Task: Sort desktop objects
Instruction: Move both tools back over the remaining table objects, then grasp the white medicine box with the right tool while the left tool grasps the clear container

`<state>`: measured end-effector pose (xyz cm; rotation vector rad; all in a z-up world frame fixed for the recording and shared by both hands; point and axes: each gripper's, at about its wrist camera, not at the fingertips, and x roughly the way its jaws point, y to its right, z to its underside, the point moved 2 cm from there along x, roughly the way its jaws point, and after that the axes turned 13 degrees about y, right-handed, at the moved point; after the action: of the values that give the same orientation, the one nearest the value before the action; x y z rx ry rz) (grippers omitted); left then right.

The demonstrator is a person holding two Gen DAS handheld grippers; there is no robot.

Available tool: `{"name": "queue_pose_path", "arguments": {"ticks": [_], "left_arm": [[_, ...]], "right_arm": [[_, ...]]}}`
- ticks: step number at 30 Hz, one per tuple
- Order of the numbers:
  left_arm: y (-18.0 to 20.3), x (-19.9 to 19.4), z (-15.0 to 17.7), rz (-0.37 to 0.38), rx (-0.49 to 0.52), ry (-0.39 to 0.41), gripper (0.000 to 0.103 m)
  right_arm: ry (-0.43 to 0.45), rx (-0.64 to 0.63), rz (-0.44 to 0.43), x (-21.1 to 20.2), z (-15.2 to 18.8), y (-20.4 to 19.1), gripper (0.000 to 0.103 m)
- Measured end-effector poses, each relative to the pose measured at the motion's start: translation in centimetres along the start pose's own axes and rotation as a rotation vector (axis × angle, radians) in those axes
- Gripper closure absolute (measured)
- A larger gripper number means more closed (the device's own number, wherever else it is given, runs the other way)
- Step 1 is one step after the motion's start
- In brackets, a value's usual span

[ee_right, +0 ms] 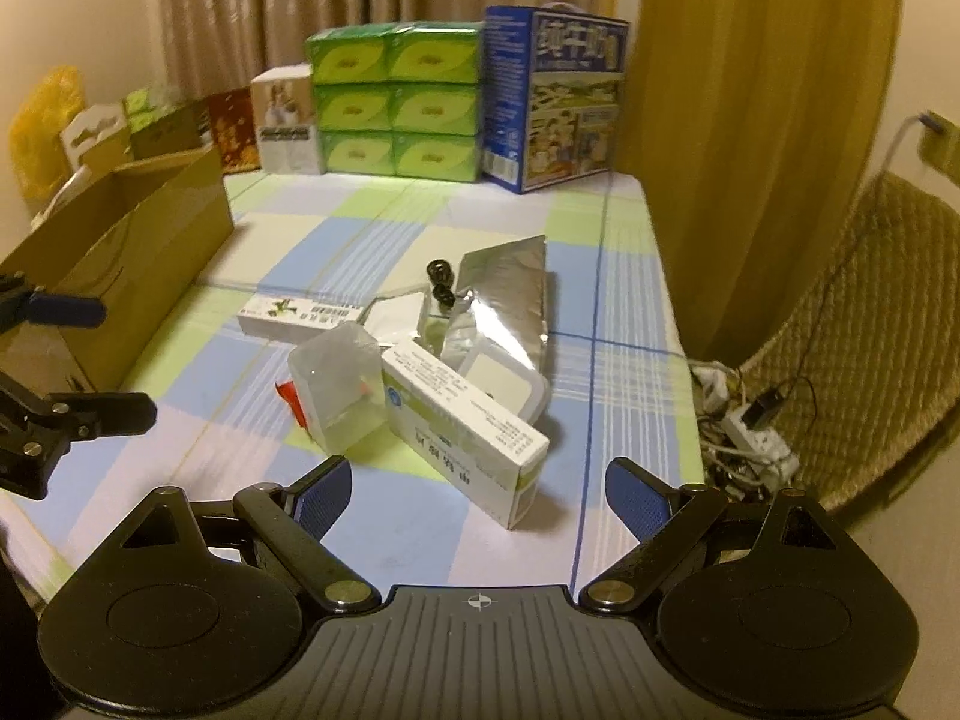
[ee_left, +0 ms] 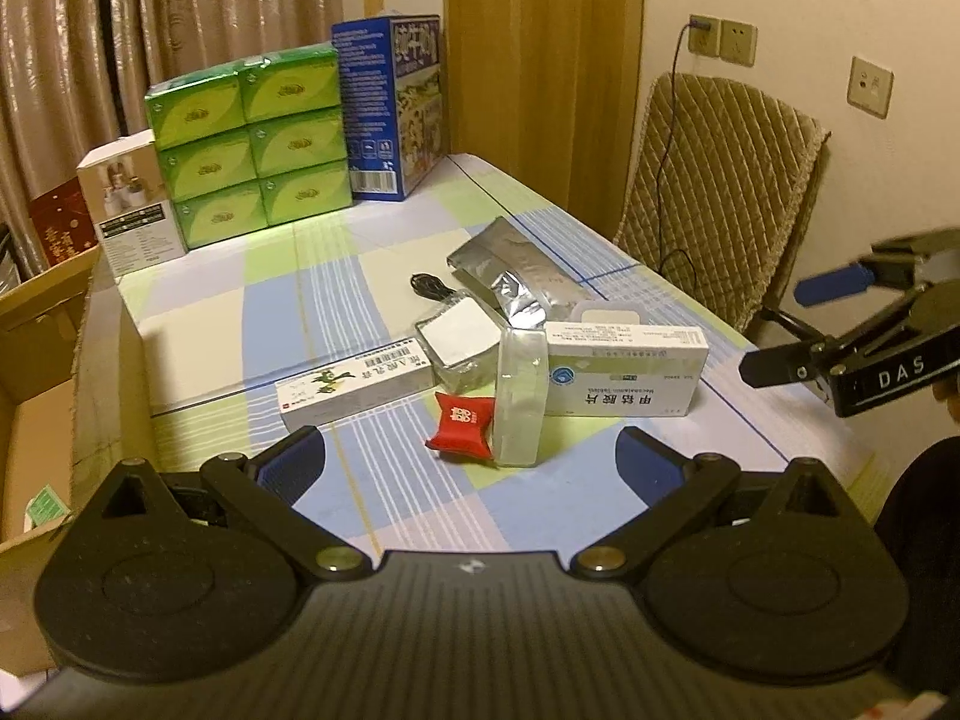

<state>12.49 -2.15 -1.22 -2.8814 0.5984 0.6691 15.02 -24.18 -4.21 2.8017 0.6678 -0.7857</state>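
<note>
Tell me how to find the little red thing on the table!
Start at the checked tablecloth and find the pile of boxes in the middle. At its near edge, a clear plastic box stands upright; the red packet lies against its left side. It is the only red, pillow-shaped thing there.

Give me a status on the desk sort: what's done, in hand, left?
Done: nothing visibly sorted; whether the cardboard box holds anything cannot be seen. In hand: nothing. The left gripper and right gripper are both open and empty, above the table. Left: the whole central pile, including the white medicine box, long white box, clear plastic case, red packet and silver foil pouch.
</note>
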Motion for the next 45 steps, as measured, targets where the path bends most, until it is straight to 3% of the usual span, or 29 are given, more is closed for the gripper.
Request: {"name": "queue_pose_path", "arguments": {"ticks": [14, 20, 34, 39, 43, 45], "left_arm": [[0.7, 4.4, 0.9, 0.09, 0.063, -0.032, 0.002], [1.2, 6.9, 1.0, 0.124, 0.093, -0.049, 0.005], [1.7, 11.9, 1.3, 0.181, 0.089, -0.078, 0.031], [1.7, 13.0, 1.7, 0.187, 0.072, -0.103, 0.056], [1.6, 13.4, 1.9, 0.182, 0.061, -0.106, 0.064], [1.7, 13.4, 2.0, 0.177, 0.061, -0.107, 0.072]], "right_arm": [[-0.088, -0.211, -0.149, 4.6, -0.6, 0.1, 0.015], [-0.168, -0.331, -0.23, 7.4, -0.1, -0.7, 0.034], [-0.261, -0.397, -0.276, 12.7, 0.1, -0.4, 0.062], [-0.274, -0.398, -0.284, 13.6, 0.4, -0.6, 0.064], [-0.291, -0.4, -0.294, 14.1, 0.7, -1.1, 0.072], [-0.298, -0.391, -0.295, 14.2, 0.9, -1.3, 0.077]]}}
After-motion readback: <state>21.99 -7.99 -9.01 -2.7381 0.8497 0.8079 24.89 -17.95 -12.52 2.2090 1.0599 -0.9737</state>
